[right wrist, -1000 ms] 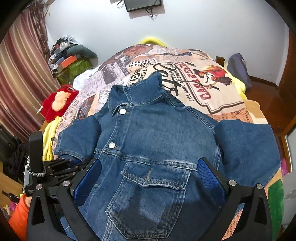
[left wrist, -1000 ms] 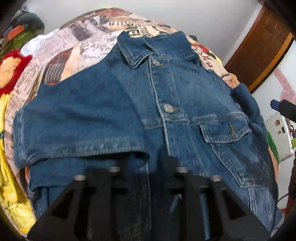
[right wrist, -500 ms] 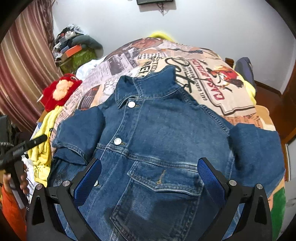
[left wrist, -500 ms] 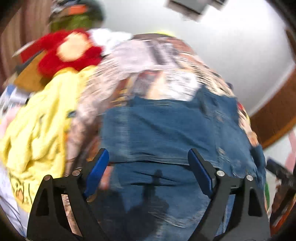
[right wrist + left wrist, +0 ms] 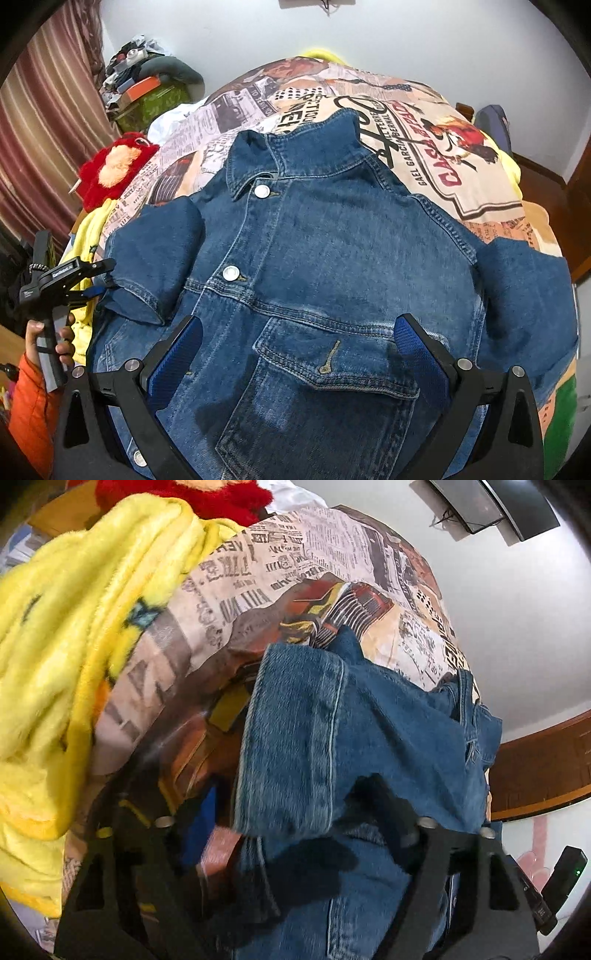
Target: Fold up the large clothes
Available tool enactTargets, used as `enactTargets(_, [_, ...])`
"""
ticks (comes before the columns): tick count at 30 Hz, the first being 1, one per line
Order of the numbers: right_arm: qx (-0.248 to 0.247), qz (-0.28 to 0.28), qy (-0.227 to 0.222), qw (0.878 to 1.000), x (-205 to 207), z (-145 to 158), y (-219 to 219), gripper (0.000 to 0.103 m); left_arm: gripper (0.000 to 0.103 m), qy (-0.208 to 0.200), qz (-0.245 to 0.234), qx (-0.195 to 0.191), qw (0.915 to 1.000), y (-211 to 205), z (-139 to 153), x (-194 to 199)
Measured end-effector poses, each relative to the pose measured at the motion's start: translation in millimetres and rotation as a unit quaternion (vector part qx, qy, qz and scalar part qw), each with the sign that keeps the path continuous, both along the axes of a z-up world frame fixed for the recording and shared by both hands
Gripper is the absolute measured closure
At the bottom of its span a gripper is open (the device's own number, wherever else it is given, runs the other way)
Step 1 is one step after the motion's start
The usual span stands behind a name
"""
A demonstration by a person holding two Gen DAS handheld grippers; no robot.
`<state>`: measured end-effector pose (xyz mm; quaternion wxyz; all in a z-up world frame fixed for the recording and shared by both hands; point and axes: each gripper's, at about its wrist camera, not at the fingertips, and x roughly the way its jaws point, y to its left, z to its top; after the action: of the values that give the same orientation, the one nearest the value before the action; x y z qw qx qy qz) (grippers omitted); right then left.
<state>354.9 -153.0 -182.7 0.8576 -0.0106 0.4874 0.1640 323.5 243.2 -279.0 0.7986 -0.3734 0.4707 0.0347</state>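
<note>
Reaching at the jacket's [image 5: 325, 266] left edge, the left gripper [image 5: 291, 834] sits wide open around the folded-in sleeve cuff [image 5: 295, 746], probably to grip it and square the fold. The jacket lies face up, buttoned, on a printed bedspread [image 5: 480, 192]. The right gripper [image 5: 299, 347] hovers wide open, empty, above its chest pocket [image 5: 332, 365]. Left of the jacket lie a yellow blanket [image 5: 74, 635] and red plush [image 5: 114, 166]; behind it, a white wall [image 5: 406, 44].

Denim jacket [image 5: 332, 258] across the bed's near half, yellow blanket [image 5: 66, 635] crowding its left edge.
</note>
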Motion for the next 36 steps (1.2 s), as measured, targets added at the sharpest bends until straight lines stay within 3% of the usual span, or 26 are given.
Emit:
enactTargets(5, [0.010, -0.010, 0.009, 1.000, 3.4, -3.3, -6.1, 0.000, 0.074, -0.004, -0.004, 0.060, 0.9982, -2.7, 13.4, 6.6])
enactTargets(10, [0.017, -0.015, 0.002, 1.000, 2.2, 0.7, -12.6, 0.000, 0.090, -0.045, -0.021, 0.136, 0.9895, -16.6, 56.8, 5.9])
enactTargets(17, [0.021, -0.025, -0.023, 0.999, -0.4, 15.8, -28.7, 0.000, 0.095, -0.146, -0.069, 0.177, 0.9709, -67.2, 144.7, 16.4])
enactTargets(21, [0.028, -0.041, -0.039, 0.998, -4.4, 28.2, -46.3, 0.000, 0.096, -0.208, -0.124, 0.189, 0.9517, -120.1, 192.0, 27.3])
enactTargets(25, [0.034, -0.058, -0.049, 0.996, -7.8, 37.9, -64.7, 0.000, 0.097, -0.249, -0.185, 0.188, 0.9318, -175.9, 220.8, 37.5])
enactTargets(30, [0.043, -0.081, -0.059, 0.994, -13.7, 47.8, -92.7, 0.000, 0.097, -0.259, -0.263, 0.183, 0.9113, -253.1, 222.8, 56.1])
enactTargets(36, [0.045, -0.103, -0.067, 0.991, -26.6, 55.6, -124.4, 0.000, 0.097, -0.212, -0.347, 0.160, 0.8996, -330.6, 185.4, 73.3])
